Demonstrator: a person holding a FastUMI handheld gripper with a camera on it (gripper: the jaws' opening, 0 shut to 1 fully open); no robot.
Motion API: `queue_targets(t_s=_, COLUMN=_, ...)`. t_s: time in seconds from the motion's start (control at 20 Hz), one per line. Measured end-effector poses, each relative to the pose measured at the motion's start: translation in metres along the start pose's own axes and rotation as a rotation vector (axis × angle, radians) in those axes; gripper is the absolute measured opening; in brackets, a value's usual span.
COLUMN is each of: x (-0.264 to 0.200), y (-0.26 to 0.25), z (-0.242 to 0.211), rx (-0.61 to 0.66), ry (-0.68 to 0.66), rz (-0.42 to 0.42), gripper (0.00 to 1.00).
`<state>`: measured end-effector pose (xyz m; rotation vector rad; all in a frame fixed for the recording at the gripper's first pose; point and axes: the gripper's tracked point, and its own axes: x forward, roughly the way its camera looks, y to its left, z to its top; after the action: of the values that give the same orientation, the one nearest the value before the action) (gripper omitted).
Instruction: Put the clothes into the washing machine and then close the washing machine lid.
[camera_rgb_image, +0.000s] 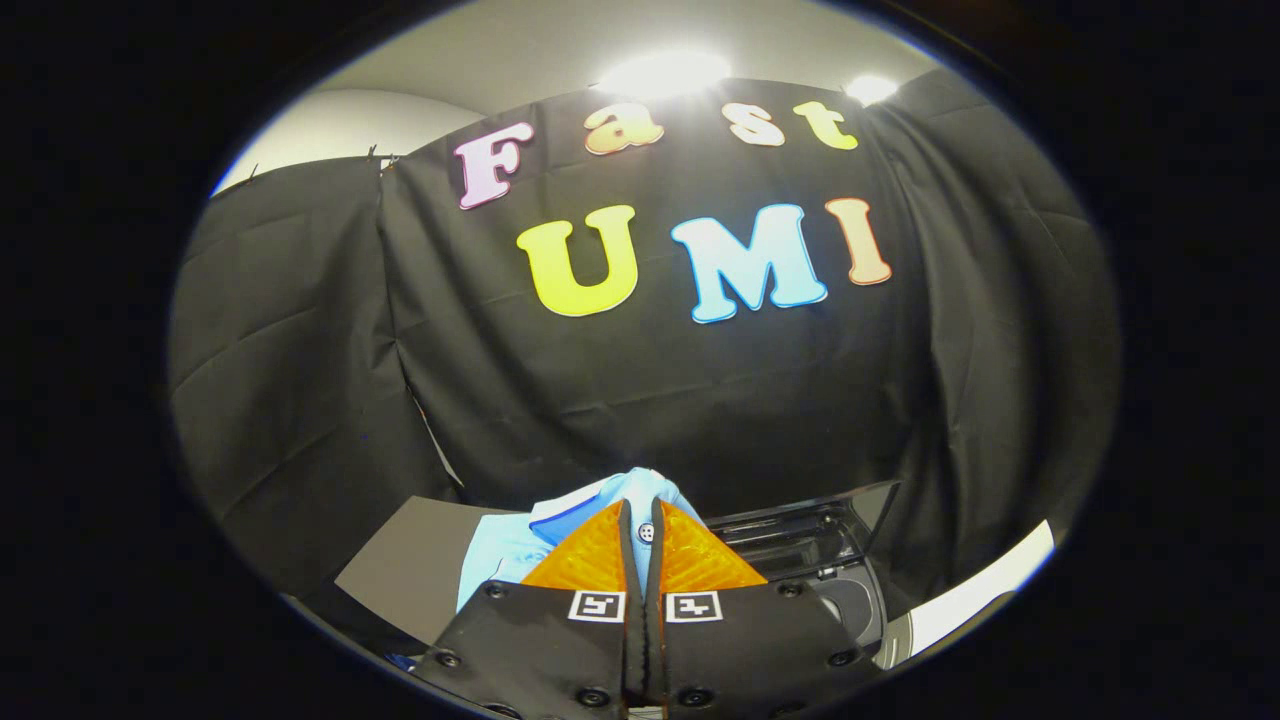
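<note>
My gripper (643, 525) is shut on a light blue garment (505, 555) with a darker blue trim and a small button. The cloth bunches up between and just beyond the fingertips and hangs down on the left of the fingers. To the right of the fingers, lower down, stands the washing machine (850, 600) with its dark lid (830, 510) raised and its round opening partly seen behind the right finger.
A grey flat surface (410, 570) lies to the left under the hanging cloth. A white edge (985, 590) runs at the right beside the machine. The black booth cloth closes off the space beyond.
</note>
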<state>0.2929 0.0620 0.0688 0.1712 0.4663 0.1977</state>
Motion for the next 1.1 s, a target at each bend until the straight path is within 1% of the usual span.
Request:
queue_targets(t_s=0.35, x=-0.009, y=-0.041, z=-0.023, rx=-0.015, ry=0.028, rz=-0.089, gripper=0.01)
queue_targets(t_s=0.6, x=-0.004, y=-0.061, z=-0.048, rx=-0.031, ry=0.068, rz=-0.142, gripper=0.01)
queue_targets(t_s=0.95, x=0.022, y=-0.072, z=-0.109, rx=-0.055, ry=0.157, rz=-0.174, gripper=0.01)
queue_targets(t_s=1.1, x=0.033, y=-0.081, z=-0.139, rx=-0.043, ry=0.206, rz=-0.192, gripper=0.01)
